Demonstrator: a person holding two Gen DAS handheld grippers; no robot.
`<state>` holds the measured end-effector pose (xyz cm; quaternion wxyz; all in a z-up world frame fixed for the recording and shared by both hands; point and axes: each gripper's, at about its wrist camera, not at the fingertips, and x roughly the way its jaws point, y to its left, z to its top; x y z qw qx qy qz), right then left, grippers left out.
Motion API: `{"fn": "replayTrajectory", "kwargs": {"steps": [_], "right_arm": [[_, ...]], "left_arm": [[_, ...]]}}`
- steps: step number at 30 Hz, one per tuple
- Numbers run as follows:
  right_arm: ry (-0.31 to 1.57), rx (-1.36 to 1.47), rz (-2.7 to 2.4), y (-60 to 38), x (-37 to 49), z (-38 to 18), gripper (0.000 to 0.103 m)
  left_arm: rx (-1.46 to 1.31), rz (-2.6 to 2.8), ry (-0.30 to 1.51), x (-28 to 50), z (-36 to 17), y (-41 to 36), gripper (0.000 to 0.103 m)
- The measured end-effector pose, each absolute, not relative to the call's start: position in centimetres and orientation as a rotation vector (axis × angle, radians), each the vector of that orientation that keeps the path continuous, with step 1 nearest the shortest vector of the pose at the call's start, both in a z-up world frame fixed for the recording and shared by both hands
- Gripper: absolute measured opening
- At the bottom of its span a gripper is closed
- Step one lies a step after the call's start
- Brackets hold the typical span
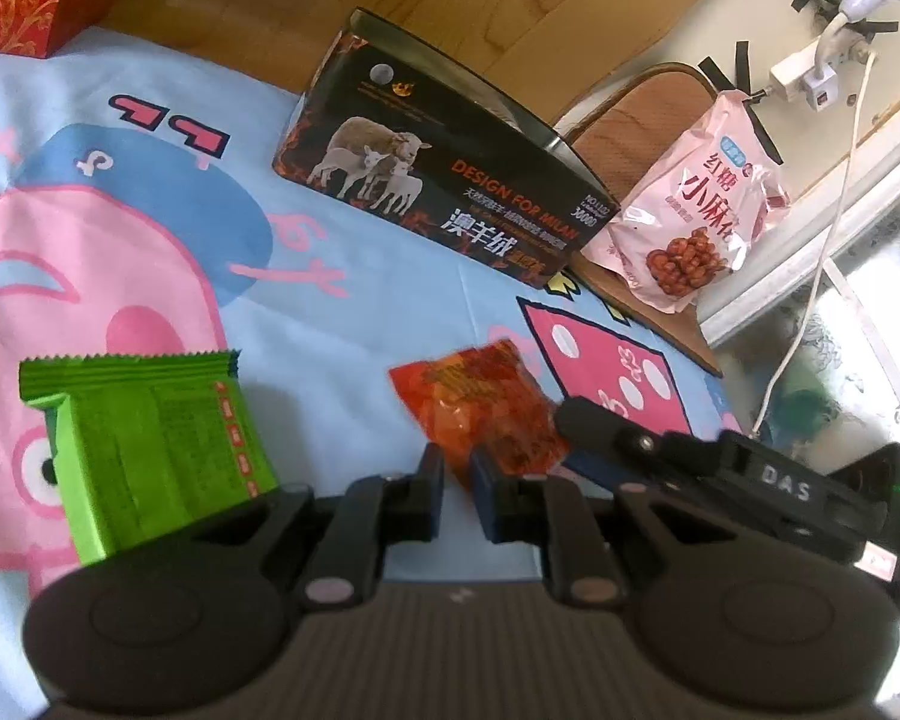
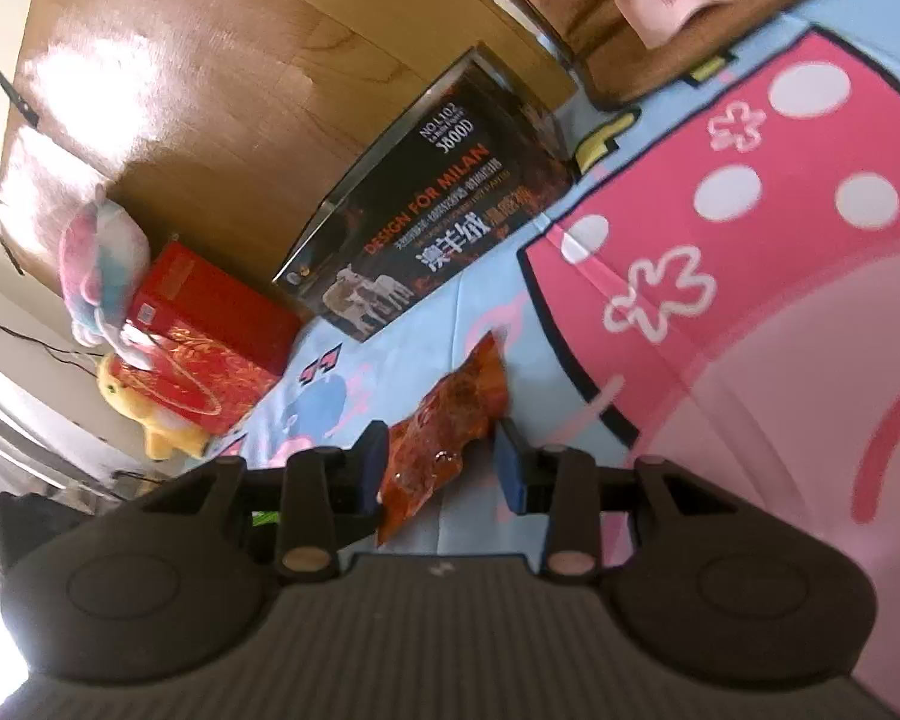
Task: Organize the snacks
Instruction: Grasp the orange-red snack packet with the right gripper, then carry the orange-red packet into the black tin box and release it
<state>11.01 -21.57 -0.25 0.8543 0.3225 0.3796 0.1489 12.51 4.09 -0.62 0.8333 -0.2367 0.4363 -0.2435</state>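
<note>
Low over the bedsheet [image 2: 750,240], right gripper [image 2: 441,462] straddles orange snack packet [image 2: 450,420].

Bright daylight, glare on the wooden headboard [image 2: 168,96], soft blur, fisheye-bent edges.

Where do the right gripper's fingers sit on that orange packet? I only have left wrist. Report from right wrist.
Observer: The right gripper is open, with one finger on each side of the orange packet.
Operator: Confirm contact.
Observer: Its left pad looks to be against the packet. Cloth shows beside the right pad.
Operator: Report what's by the red box.
Observer: Plush toys lean against the red box.
</note>
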Motion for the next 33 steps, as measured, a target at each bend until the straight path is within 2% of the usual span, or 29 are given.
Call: {"fn": "replayTrajectory", "kwargs": {"steps": [12,19,22,24,31,33], "right_arm": [[0.814,0.755,0.237,-22.1,10.0,-0.1,0.039],[0.786,0.678,0.230,-20.5,11.1,0.1,0.039],[0.775,0.663,0.235,-20.2,11.8,-0.2,0.034],[0.790,0.661,0.230,-20.0,12.3,-0.6,0.017],[0.787,0.690,0.255,-20.7,12.1,-0.4,0.010],[0.762,0.676,0.239,-21.2,11.5,0.1,0.010]], "left_arm": [[-0.523,-0.537,0.927,12.7,-0.9,4.2,0.010],[-0.531,-0.548,0.927,12.8,-1.1,4.2,0.010],[-0.531,-0.549,0.928,12.8,-1.1,4.2,0.010],[-0.532,-0.550,0.927,12.8,-1.1,4.2,0.010],[-0.523,-0.566,0.916,12.8,-1.1,4.2,0.010],[-0.523,-0.577,0.904,12.6,-0.9,4.3,0.016]]}}
